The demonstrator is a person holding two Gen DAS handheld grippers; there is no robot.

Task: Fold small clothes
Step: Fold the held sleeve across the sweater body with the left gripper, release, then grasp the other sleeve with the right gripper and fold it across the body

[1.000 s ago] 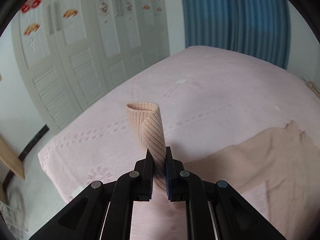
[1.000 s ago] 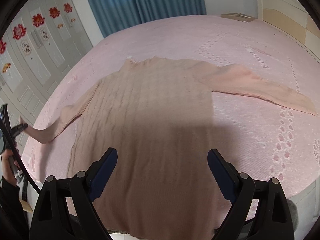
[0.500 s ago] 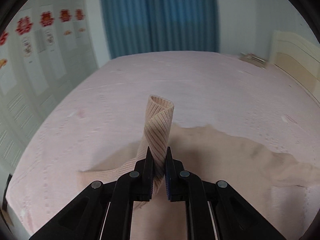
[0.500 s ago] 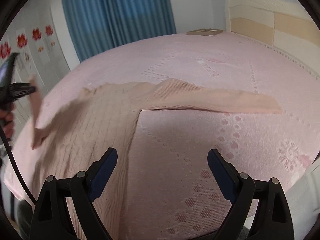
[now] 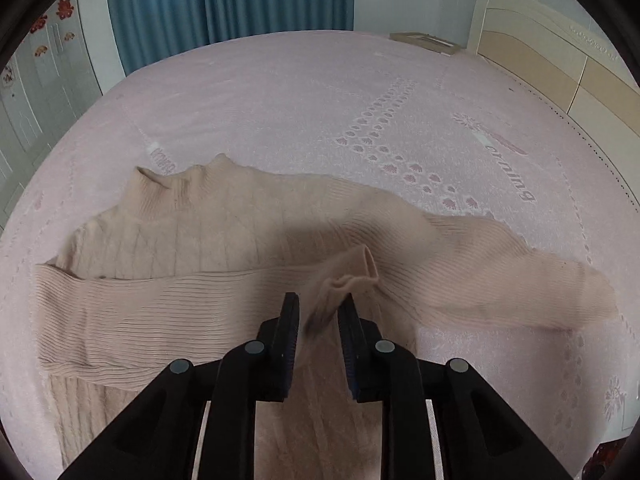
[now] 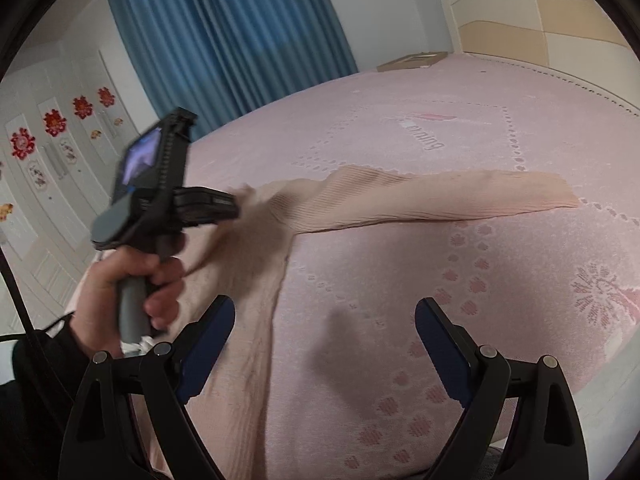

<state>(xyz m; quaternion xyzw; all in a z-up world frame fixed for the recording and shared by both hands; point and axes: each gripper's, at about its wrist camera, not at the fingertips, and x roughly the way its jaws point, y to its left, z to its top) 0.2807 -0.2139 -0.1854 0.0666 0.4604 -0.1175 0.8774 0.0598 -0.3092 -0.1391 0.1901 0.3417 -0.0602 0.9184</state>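
Left wrist view: left gripper [image 5: 318, 308] jaws are opening, the sleeve cuff [image 5: 352, 280] sits loose between them, pads no longer pressing it. The beige knit sweater [image 5: 192, 224] lies flat on the pink bedspread [image 5: 320, 100], collar at 10 o'clock. Its left sleeve [image 5: 132, 304] is folded across the chest from 9 o'clock in to the jaws. The other sleeve [image 5: 540, 288] runs out toward 3 o'clock. Bed edge curves along 9 to 11 o'clock below the blue curtain [image 5: 224, 0]; headboard [image 5: 552, 56] closes off 1 to 2 o'clock. Wide bare bedspread from 11 to 2 o'clock

Versus a second ago: the cuff was then pinched upright with the sleeve stretched toward the wardrobe side; now it lies across the body and the grip is letting go. The view has swung from wardrobe to headboard

Right wrist view: right gripper [image 6: 324, 340] spread wide, nothing between the jaws, hovering over bare bedspread [image 6: 440, 280] beside the sweater's side hem [image 6: 272, 320]. The right sleeve [image 6: 460, 196] lies flat toward 2 o'clock, cuff short of the dotted border. A hand [image 6: 128, 280] holds the left gripper [image 6: 228, 208] at 9 o'clock, over the sweater chest. Open bedspread from 12 to 4 o'clock; bed edge at 4 to 5 o'clock

Versus a second ago: the left tool was at the far left edge pulling the sleeve out; now it is over the garment
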